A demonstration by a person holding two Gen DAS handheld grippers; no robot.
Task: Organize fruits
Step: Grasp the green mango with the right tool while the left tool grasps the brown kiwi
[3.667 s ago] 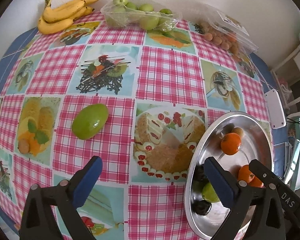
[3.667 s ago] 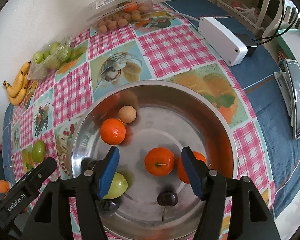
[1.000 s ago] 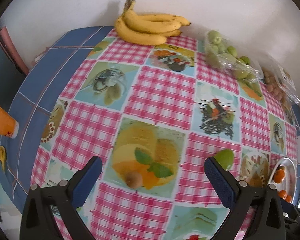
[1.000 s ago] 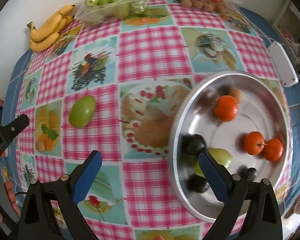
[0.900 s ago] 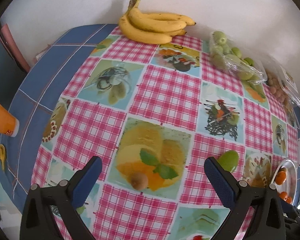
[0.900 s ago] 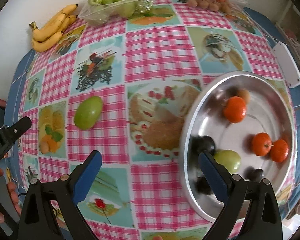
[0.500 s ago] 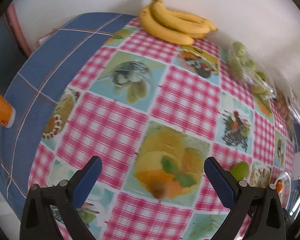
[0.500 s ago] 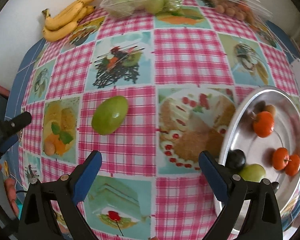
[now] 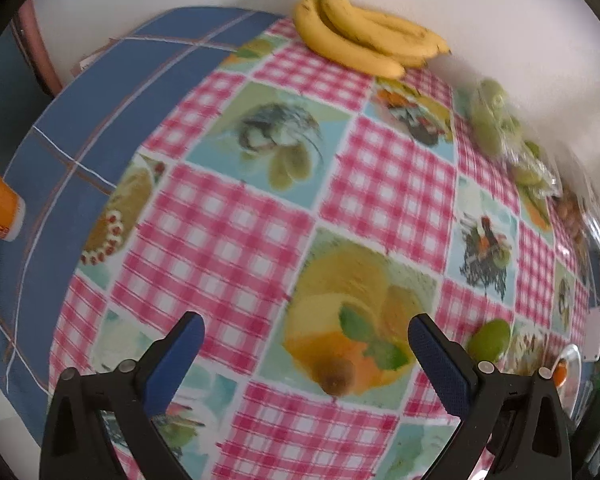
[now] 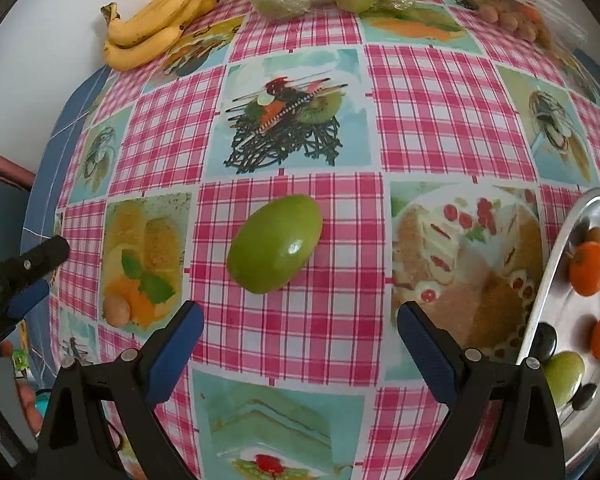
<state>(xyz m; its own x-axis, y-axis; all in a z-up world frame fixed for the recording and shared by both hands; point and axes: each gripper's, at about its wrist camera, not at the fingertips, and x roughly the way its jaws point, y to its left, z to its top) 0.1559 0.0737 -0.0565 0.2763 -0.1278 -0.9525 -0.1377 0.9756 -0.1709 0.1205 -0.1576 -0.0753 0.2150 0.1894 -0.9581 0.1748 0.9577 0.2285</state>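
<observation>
Green mango (image 10: 275,243) lies loose on the checked cloth (image 10: 440,112), just ahead of the right gripper (image 10: 298,326), whose jaws gape wide and empty; the left gripper (image 9: 306,338), equally spread and bare, frames a small brown fruit (image 9: 334,376). Both look mid-approach; next, close in, straddle, squeeze, then carry to the steel bowl (image 10: 580,212)

A large smooth green mango (image 10: 275,244) lay on its side on the checked cloth, just ahead of the right gripper (image 10: 298,328) and centred between its spread blue pads. A small round brown fruit (image 9: 334,374) rested on a printed square, close ahead of the left gripper (image 9: 306,344), nearer its right pad. To the right gripper's right, a steel bowl (image 10: 572,216) held orange tangerines (image 10: 587,263), dark plums (image 10: 543,342) and a green fruit (image 10: 563,372).
</observation>
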